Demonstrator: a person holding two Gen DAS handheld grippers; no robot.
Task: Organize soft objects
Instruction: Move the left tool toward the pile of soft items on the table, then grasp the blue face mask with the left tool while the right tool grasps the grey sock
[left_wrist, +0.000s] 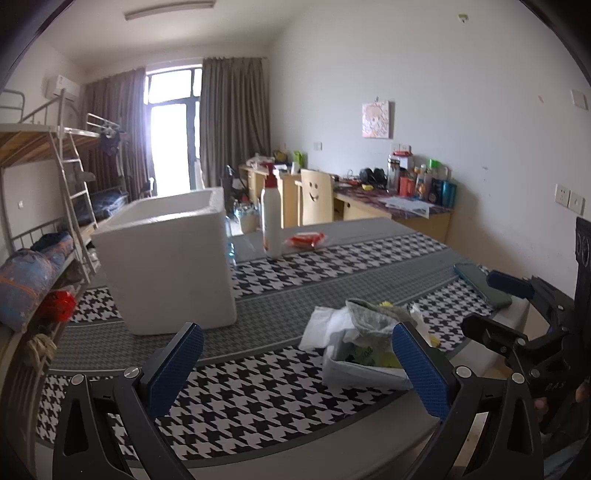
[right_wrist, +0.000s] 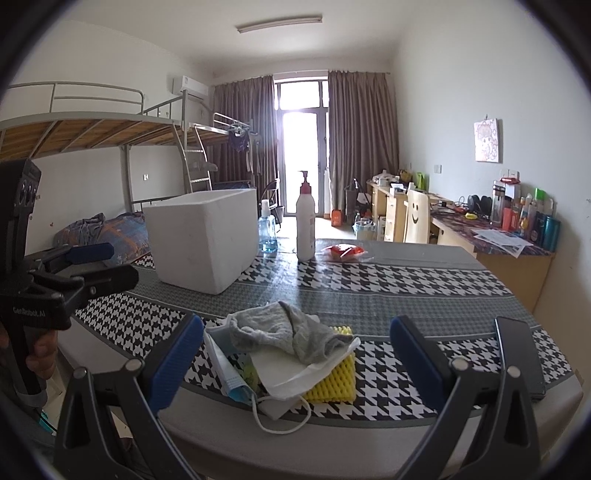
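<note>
A pile of soft things lies at the table's near edge: a grey sock (right_wrist: 288, 328) on a white face mask (right_wrist: 295, 365), a yellow foam sponge (right_wrist: 338, 380) and a tissue pack (right_wrist: 231, 373). The pile also shows in the left wrist view (left_wrist: 365, 332). A white foam box (right_wrist: 207, 240) (left_wrist: 166, 258) stands open-topped further back. My right gripper (right_wrist: 295, 354) is open and empty, its fingers either side of the pile and above it. My left gripper (left_wrist: 295, 365) is open and empty, left of the pile. Each gripper shows in the other's view, the right one (left_wrist: 495, 302) and the left one (right_wrist: 99, 266).
A white pump bottle (right_wrist: 306, 221) and a red packet (right_wrist: 345, 252) stand behind the box on the houndstooth tablecloth (right_wrist: 369, 280). A dark phone (right_wrist: 521, 354) lies at the table's right edge. A bunk bed (right_wrist: 110, 129) is left, a cluttered desk (right_wrist: 498, 240) right.
</note>
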